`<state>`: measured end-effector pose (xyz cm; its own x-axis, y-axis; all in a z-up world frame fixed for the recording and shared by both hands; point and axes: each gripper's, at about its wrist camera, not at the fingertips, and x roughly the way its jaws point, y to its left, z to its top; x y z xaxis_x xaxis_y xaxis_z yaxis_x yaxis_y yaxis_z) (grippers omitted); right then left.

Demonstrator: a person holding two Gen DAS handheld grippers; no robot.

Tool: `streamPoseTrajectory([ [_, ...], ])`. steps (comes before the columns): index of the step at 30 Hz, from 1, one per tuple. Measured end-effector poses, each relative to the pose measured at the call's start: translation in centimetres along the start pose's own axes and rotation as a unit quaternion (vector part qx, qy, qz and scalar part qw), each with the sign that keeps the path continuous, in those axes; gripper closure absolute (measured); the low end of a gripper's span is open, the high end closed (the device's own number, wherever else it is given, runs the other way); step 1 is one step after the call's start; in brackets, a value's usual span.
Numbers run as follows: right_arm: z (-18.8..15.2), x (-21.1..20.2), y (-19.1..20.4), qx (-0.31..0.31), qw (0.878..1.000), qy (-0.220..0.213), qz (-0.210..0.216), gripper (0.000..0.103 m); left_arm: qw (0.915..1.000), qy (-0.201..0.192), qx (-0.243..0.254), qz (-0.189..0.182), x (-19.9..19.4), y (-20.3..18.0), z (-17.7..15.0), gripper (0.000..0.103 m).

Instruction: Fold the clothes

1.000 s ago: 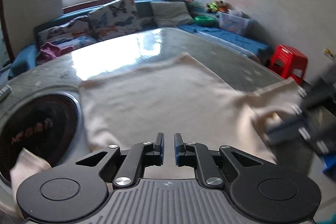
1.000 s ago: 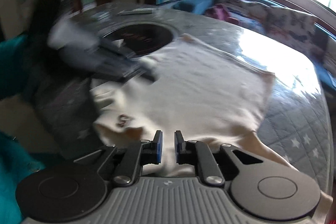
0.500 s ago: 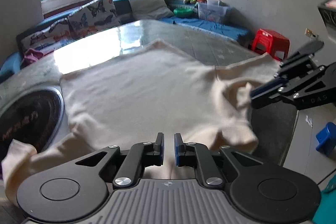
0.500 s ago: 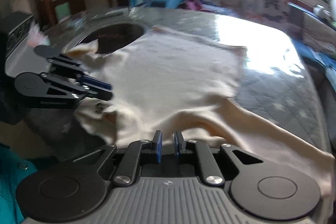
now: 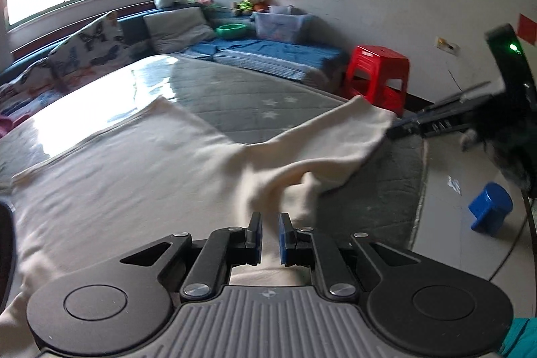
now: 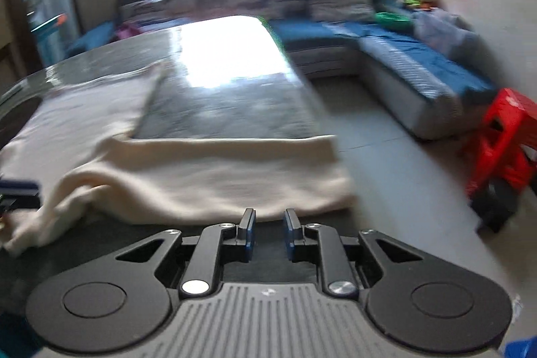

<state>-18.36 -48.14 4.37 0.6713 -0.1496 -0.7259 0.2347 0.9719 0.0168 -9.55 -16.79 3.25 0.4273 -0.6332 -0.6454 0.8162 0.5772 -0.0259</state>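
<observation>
Both claws sit at the bottom of their frames. Left gripper [image 5: 269, 235] has its fingers nearly together with cream cloth between them, apparently pinching the shirt [image 5: 141, 176]. Right gripper [image 6: 268, 235] is slightly spread and holds nothing; the sleeve [image 6: 235, 170] lies just beyond its tips, across the centre. The shirt covers the left and centre of the quilted grey table [image 5: 255, 103]. A red stool [image 5: 379, 76] stands at upper right; a blue block [image 5: 490, 210], lower right, shows clearly only in the left view.
</observation>
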Motion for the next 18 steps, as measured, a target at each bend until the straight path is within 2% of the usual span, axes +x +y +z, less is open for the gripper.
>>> streamPoseTrajectory([
  [5,0.1,0.9,-2.4,0.039,0.999,-0.008,-0.035,0.080,0.9999,0.006,0.006,-0.005,1.0,-0.7,0.4,0.087],
  [7,0.2,1.4,-3.0,0.051,0.998,-0.008,-0.042,0.070,0.9999,0.009,0.009,-0.005,1.4,-1.0,0.5,0.087],
  [11,0.3,2.2,-3.4,0.060,0.997,-0.009,-0.038,0.071,0.9998,0.013,0.013,-0.006,2.1,-1.4,0.6,0.086],
  [12,0.4,2.3,-3.3,0.057,0.998,-0.010,-0.037,0.074,0.9998,0.015,0.014,-0.006,2.2,-1.5,0.7,0.086],
  [15,1.3,2.0,-3.1,0.045,0.998,-0.029,-0.043,0.095,0.9997,0.018,0.018,-0.006,2.8,-1.8,0.8,0.086],
  [18,2.6,1.4,-2.9,0.031,0.997,-0.053,-0.053,0.099,0.9995,0.020,0.022,-0.011,3.1,-2.1,0.8,0.086],
])
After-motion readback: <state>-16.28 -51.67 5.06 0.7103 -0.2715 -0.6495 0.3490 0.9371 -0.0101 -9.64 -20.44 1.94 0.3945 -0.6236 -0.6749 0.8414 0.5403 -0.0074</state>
